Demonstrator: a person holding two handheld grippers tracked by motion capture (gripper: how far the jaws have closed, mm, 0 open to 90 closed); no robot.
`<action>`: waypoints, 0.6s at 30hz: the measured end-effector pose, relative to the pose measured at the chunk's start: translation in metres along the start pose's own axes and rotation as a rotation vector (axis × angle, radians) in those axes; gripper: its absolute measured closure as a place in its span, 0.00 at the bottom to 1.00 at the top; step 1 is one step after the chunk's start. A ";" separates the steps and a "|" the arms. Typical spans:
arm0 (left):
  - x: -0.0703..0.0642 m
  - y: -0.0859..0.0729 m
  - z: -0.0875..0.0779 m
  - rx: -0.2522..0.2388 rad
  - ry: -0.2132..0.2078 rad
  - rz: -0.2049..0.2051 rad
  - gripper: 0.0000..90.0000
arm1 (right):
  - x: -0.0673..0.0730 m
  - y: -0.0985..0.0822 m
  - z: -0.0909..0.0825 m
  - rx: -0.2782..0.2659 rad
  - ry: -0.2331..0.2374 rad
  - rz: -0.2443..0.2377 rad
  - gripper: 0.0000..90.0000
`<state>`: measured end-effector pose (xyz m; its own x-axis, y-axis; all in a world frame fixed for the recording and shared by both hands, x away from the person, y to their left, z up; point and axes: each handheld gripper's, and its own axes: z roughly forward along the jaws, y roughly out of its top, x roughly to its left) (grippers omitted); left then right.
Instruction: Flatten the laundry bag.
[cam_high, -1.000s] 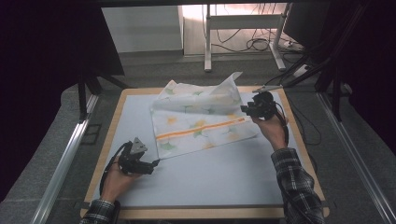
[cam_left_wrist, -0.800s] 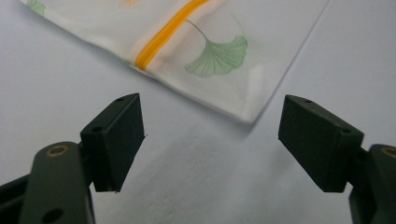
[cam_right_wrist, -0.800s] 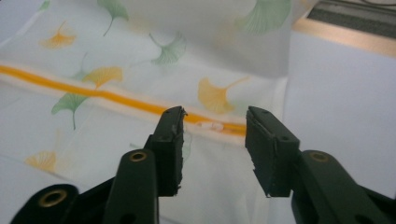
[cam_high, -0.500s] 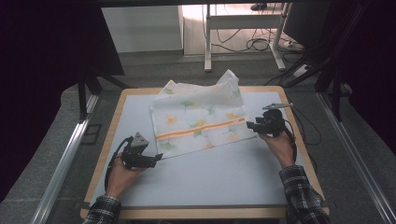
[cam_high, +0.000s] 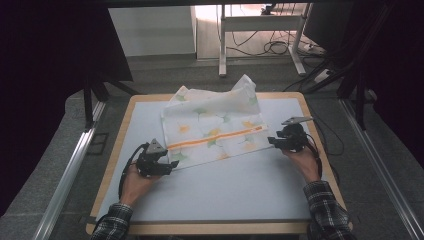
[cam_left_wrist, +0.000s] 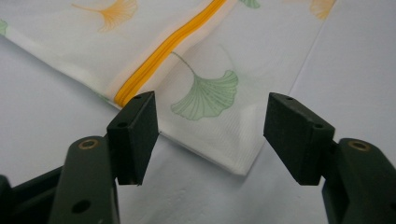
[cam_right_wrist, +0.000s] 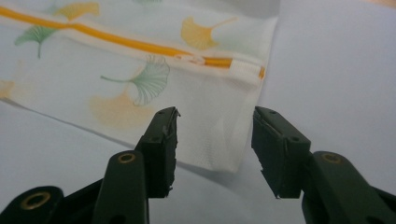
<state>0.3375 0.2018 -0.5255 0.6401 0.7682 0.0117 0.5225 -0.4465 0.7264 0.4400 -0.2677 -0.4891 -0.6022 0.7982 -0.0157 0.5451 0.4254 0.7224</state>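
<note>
A white mesh bag (cam_high: 215, 131) with green and orange ginkgo leaves and an orange zipper lies flat on the pale blue mat (cam_high: 220, 190). My left gripper (cam_high: 172, 164) sits open at the bag's near left corner (cam_left_wrist: 236, 163), which lies between the jaws. My right gripper (cam_high: 270, 141) is open at the near right corner (cam_right_wrist: 224, 158), just below the zipper's end (cam_right_wrist: 233, 65). Neither gripper holds the fabric. The bag's far edge is rumpled and stands up a little (cam_high: 245, 86).
The mat rests on a wooden table (cam_high: 210, 229) with a raised rim. Metal rails (cam_high: 75, 165) run along both sides. A desk frame and cables (cam_high: 280, 47) stand on the floor beyond the table.
My right gripper has come down from the bag's far right side to its near right corner. The left gripper has moved right, up to the near left corner.
</note>
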 end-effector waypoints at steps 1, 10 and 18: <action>0.000 0.000 0.000 0.000 0.000 0.000 0.41 | 0.000 0.000 0.000 0.000 0.000 0.000 0.56; 0.000 -0.004 0.010 0.061 0.021 0.015 0.46 | -0.006 -0.009 0.019 0.072 -0.034 0.029 0.57; -0.005 -0.002 0.014 0.081 -0.018 0.027 0.68 | 0.000 -0.012 0.022 0.111 -0.034 0.043 0.78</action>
<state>0.3406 0.1926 -0.5367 0.6643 0.7472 0.0181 0.5479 -0.5032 0.6683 0.4462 -0.2639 -0.5128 -0.5580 0.8298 -0.0108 0.6323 0.4336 0.6421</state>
